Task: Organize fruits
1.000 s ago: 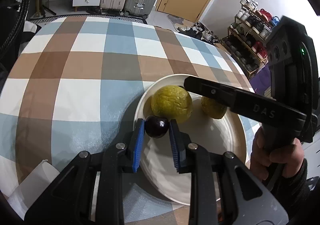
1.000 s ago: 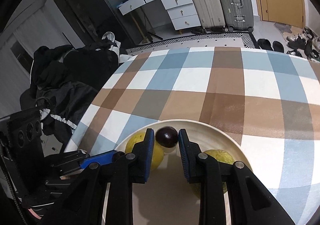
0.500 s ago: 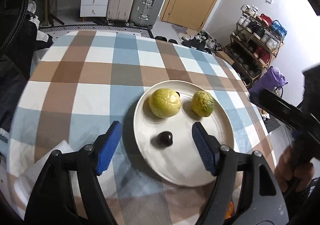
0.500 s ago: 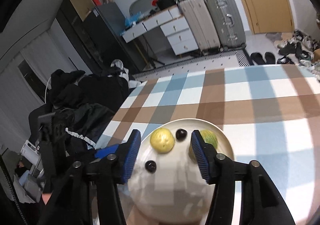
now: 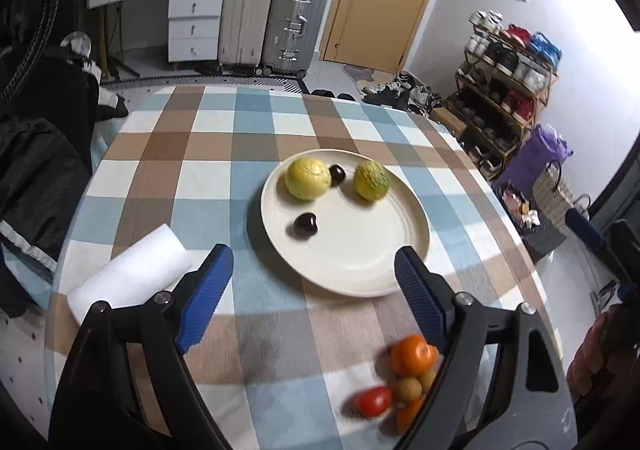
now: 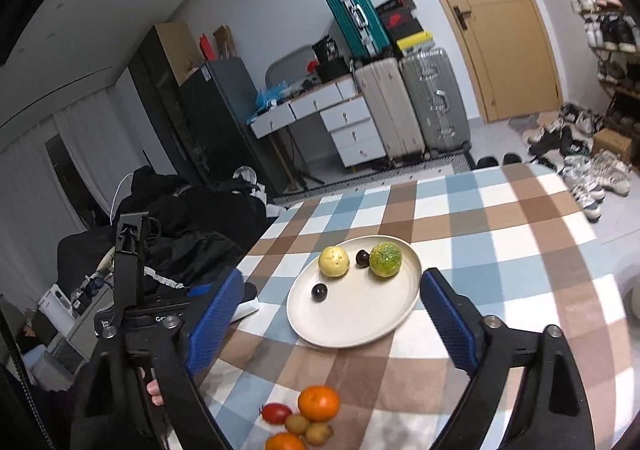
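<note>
plate (image 5: 408, 246) with fruit ahead of both opening, empty tools.

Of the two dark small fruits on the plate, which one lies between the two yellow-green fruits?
The far dark fruit, wedged between the yellow fruit and the greener one. The other dark fruit lies alone, nearer the plate's middle.

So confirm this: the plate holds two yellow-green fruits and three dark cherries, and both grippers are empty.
Not quite: the plate holds two dark cherries, not three, one near its left rim and one between the two yellow-green fruits. The left wrist view shows it. Both grippers are indeed empty, jaws opening.
</note>
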`<action>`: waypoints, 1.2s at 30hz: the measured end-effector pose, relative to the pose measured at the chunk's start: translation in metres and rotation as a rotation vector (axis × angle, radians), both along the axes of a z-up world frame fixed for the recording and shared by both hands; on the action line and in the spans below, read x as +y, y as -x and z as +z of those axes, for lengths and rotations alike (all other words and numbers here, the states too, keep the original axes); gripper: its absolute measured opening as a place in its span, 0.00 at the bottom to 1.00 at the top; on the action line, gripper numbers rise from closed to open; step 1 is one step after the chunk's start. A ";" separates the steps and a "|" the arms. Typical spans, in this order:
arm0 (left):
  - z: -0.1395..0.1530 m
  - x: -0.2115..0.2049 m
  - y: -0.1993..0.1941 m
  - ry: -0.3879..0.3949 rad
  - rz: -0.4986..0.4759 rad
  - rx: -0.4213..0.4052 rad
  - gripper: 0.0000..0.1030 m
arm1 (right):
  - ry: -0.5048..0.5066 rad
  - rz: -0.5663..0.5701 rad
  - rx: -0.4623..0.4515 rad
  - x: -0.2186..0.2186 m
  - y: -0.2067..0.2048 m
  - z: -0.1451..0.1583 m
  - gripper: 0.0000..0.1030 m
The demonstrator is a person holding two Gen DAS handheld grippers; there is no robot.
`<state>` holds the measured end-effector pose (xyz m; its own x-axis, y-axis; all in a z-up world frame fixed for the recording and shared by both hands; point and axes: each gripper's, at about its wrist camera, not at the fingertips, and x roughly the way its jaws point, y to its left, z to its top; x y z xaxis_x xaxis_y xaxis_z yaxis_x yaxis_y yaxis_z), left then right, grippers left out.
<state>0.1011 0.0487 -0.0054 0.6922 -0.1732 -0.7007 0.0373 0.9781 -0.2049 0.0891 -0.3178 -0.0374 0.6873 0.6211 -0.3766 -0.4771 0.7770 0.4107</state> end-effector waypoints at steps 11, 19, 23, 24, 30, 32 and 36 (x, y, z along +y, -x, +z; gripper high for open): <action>0.012 -0.035 0.078 -0.065 -0.014 -0.077 0.98 | 0.014 0.013 -0.042 -0.003 0.064 -0.010 1.00; -0.014 -0.049 0.109 -0.067 -0.036 -0.030 0.99 | 0.122 -0.018 -0.023 0.004 0.098 -0.039 1.00; -0.034 -0.055 0.117 -0.061 -0.059 0.013 0.99 | 0.140 -0.017 0.038 0.005 0.104 -0.060 1.00; -0.039 -0.056 0.120 -0.058 -0.066 0.021 0.99 | 0.142 -0.016 0.053 0.005 0.104 -0.065 1.00; -0.063 -0.066 0.131 -0.108 -0.122 0.026 0.99 | 0.125 0.006 0.164 0.005 0.101 -0.095 1.00; -0.069 -0.067 0.133 -0.116 -0.127 0.035 0.99 | 0.114 0.019 0.189 0.007 0.099 -0.104 1.00; -0.078 -0.066 0.133 -0.109 -0.140 0.061 0.99 | 0.113 0.007 0.229 0.011 0.093 -0.113 1.00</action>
<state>-0.0322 -0.0173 -0.0835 0.6225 -0.1850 -0.7605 0.1651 0.9808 -0.1035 -0.0034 -0.3069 -0.1508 0.5723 0.5705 -0.5890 -0.3868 0.8212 0.4195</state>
